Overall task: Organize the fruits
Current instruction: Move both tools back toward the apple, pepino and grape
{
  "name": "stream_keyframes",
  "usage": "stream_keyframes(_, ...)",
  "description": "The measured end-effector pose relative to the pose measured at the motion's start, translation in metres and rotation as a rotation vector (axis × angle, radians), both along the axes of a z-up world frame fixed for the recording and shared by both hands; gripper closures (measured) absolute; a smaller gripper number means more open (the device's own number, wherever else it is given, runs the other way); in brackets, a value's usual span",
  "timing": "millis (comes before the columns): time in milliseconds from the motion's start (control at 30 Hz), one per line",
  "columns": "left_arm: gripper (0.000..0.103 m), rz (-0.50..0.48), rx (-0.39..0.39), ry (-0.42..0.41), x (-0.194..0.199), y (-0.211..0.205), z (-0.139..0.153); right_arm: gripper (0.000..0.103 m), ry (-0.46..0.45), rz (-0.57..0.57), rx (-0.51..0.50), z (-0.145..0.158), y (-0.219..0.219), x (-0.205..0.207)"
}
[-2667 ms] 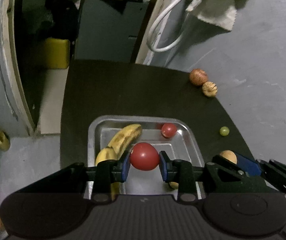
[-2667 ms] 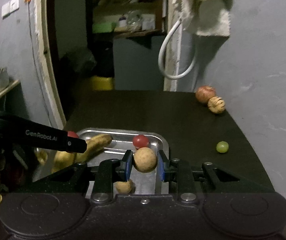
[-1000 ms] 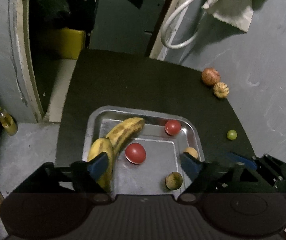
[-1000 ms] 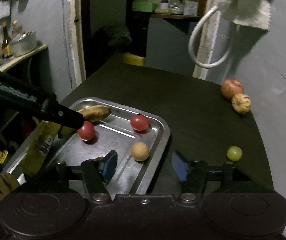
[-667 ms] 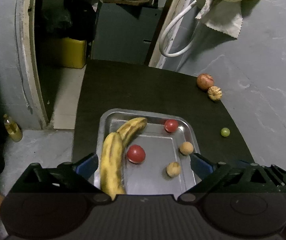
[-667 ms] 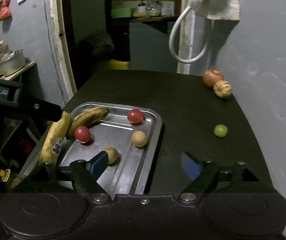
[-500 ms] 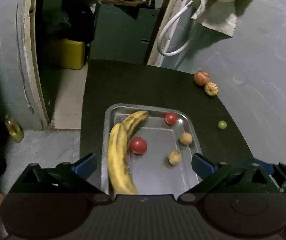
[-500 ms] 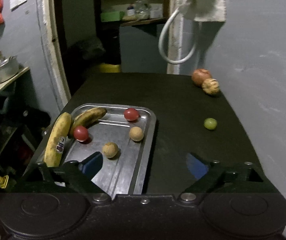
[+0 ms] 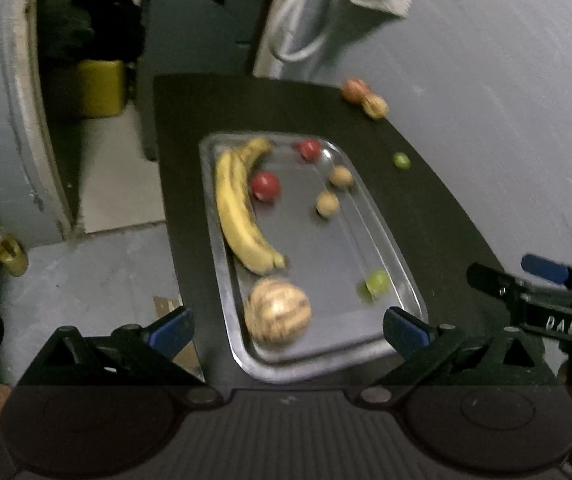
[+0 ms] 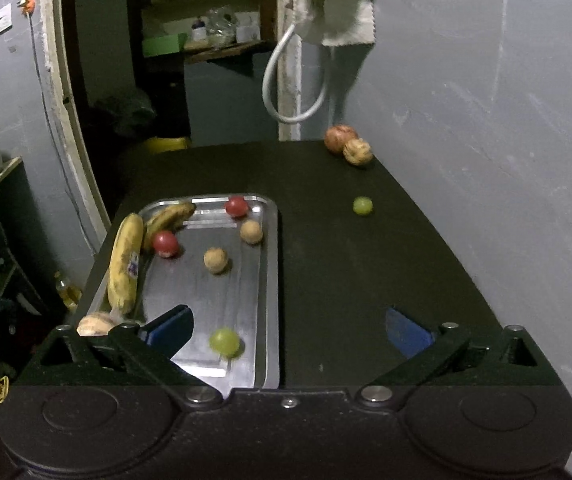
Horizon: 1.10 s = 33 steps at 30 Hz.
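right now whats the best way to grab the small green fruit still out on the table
Take the small green fruit across its middle, coming from above with the open right gripper. It is round, so any axis works, and it sits alone on the bare table, clear of the tray.

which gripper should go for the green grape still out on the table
Probably the right gripper. It is open and empty, and the green grape lies on bare table ahead of it, right of the tray. The left gripper, also open, hangs over the tray's near end.
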<state>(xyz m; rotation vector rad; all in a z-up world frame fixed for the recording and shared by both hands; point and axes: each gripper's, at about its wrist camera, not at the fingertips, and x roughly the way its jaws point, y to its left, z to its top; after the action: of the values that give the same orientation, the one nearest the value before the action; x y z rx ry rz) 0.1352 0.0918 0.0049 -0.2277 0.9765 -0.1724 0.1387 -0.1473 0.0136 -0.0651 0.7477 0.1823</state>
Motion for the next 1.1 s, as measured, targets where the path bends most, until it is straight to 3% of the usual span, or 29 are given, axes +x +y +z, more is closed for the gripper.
stream_keyframes(367, 0.001, -0.140, 0.053, 0.079, 0.008, -0.007, -0.001, 0.001, 0.152, -0.121, -0.057, -0.006, -0.018, -0.011)
stream_keyframes(733, 0.001, -0.249, 0.230, -0.005, 0.077, -0.011, 0.058, 0.001, 0.053, -0.165, -0.029, 0.020, -0.043, 0.027)
stream_keyframes(967, 0.001, -0.312, 0.345, -0.086, 0.143, -0.037, 0.091, 0.001, -0.005, -0.098, -0.031, 0.030, -0.052, 0.082)
stream_keyframes(1100, 0.001, -0.296, 0.361, -0.117, 0.186, -0.052, 0.090, 0.001, -0.050, -0.086, -0.044, 0.024, -0.055, 0.115)
